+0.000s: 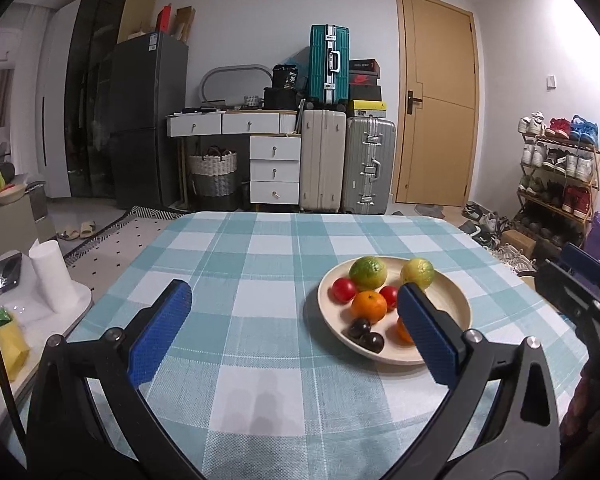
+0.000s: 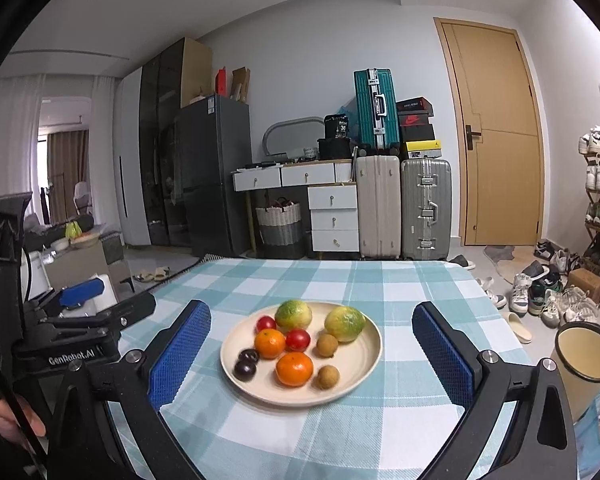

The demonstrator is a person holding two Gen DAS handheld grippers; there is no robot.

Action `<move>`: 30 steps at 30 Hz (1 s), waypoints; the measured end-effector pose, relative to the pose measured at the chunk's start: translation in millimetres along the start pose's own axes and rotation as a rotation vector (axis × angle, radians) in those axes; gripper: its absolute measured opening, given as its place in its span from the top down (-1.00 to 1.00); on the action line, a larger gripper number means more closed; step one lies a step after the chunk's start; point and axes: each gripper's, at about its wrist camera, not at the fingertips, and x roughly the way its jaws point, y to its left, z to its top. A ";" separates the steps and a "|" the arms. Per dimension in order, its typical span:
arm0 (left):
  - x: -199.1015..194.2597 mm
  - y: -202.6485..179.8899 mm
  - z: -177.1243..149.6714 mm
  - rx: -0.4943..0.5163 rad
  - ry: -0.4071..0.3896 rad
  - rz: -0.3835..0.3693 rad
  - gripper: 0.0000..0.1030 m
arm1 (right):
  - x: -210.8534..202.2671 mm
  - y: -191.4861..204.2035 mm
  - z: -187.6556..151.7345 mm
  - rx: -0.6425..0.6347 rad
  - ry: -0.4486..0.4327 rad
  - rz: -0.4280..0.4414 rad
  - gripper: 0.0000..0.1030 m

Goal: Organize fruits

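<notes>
Room: domestic space; fridge [image 1: 148,120], stacked suitcases [image 2: 404,204], wooden door [image 2: 496,136], shoe rack [image 1: 556,184] at right.
Surface: table under a teal-and-white checked cloth [image 1: 260,280], bare except for the plate.
Plate: cream plate [image 2: 364,364], toward the right of the table's middle; it holds all the fruit, touching or just beside one another.
Fruit, large to small: two green-yellow citrus [image 2: 294,314], two mandarins [image 2: 294,368], two red tomatoes [image 2: 297,339], two brown longans [image 2: 327,376], two dark plums [image 2: 245,369].
Left gripper [image 1: 296,320]: fingers spread wide, nothing held, hovering left of the plate; right pad overlaps the plate.
Right gripper [image 2: 312,348]: fingers wide apart, empty, framing the plate; judged a pre-pick stance.
View difference: right wrist shows both longans and a cream bin [image 2: 586,354] beyond the table edge; the left-wrist pad hides the longans.
</notes>
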 end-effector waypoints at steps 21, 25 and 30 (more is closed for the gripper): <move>13.7 -5.9 -21.0 0.047 -0.038 -0.036 -0.99 | 18.3 4.9 -19.9 -0.062 0.042 -0.001 -1.00; 15.5 -5.6 -21.2 0.047 -0.041 -0.043 -0.99 | 20.2 4.3 -20.0 -0.062 0.049 -0.001 -1.00; 16.3 -5.5 -21.6 0.047 -0.046 -0.044 -0.99 | 22.0 4.8 -19.6 -0.062 0.049 -0.001 -1.00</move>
